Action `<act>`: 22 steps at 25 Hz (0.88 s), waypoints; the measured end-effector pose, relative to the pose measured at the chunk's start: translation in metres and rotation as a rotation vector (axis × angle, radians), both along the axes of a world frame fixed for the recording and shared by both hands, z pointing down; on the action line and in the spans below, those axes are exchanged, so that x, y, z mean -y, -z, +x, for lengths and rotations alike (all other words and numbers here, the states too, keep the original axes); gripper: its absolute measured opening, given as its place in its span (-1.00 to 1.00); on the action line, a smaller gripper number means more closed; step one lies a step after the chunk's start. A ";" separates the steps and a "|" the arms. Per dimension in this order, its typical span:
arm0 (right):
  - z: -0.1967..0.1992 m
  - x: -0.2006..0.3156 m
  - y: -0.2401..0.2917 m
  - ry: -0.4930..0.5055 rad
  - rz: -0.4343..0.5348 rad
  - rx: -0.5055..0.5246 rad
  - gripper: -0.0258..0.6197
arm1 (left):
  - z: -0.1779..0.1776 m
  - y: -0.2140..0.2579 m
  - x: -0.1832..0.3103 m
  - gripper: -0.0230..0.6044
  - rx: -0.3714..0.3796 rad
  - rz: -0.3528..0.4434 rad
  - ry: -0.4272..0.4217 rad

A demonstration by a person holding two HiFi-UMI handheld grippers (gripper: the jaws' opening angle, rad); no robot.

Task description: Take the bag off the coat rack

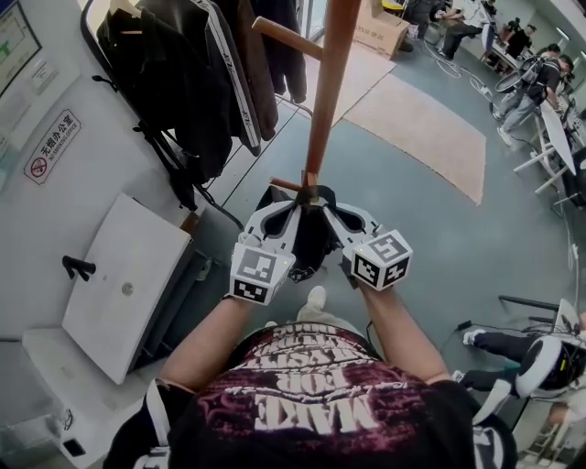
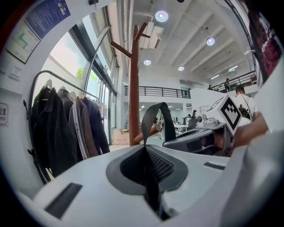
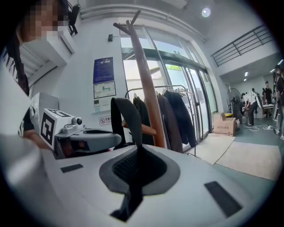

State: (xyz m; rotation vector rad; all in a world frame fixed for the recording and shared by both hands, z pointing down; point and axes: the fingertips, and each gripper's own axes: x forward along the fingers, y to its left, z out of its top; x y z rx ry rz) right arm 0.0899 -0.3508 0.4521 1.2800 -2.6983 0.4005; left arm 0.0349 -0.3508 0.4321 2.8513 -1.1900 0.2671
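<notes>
A black bag (image 1: 311, 245) hangs at a low peg (image 1: 286, 184) of the brown wooden coat rack (image 1: 322, 101), straight ahead of me in the head view. Both grippers meet at its top. My left gripper (image 1: 295, 209) is shut on the bag's black strap (image 2: 153, 119), which loops up over the peg (image 2: 152, 131). From the other side my right gripper (image 1: 326, 208) is shut on the same strap (image 3: 127, 116), next to the rack's pole (image 3: 148, 88). The bag's body is mostly hidden under the grippers.
A garment rail with dark coats (image 1: 197, 78) stands at the left, close to the coat rack. Below it sits a white cabinet (image 1: 128, 275). A beige rug (image 1: 430, 128) and a cardboard box (image 1: 380, 27) lie beyond. People stand at the far right.
</notes>
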 end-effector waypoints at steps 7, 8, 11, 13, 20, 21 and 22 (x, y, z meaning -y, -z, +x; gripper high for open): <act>-0.013 -0.037 0.051 0.026 0.087 -0.009 -0.90 | -0.013 0.051 -0.032 -0.90 -0.042 0.025 -0.027; -0.015 -0.042 0.058 0.029 0.099 -0.010 -0.90 | -0.015 0.058 -0.037 -0.90 -0.048 0.033 -0.032; -0.021 -0.057 0.079 0.035 0.126 -0.001 -0.89 | -0.022 0.079 -0.052 -0.90 -0.061 0.066 -0.043; -0.025 -0.066 0.091 0.038 0.130 0.010 -0.89 | -0.026 0.090 -0.061 -0.90 -0.060 0.080 -0.049; -0.037 -0.098 0.129 0.046 0.195 -0.018 -0.89 | -0.034 0.129 -0.095 -0.90 -0.059 0.124 -0.088; -0.039 -0.102 0.133 0.047 0.205 -0.027 -0.89 | -0.036 0.133 -0.099 -0.90 -0.061 0.128 -0.091; -0.041 -0.105 0.137 0.047 0.215 -0.036 -0.89 | -0.037 0.137 -0.102 -0.90 -0.063 0.131 -0.094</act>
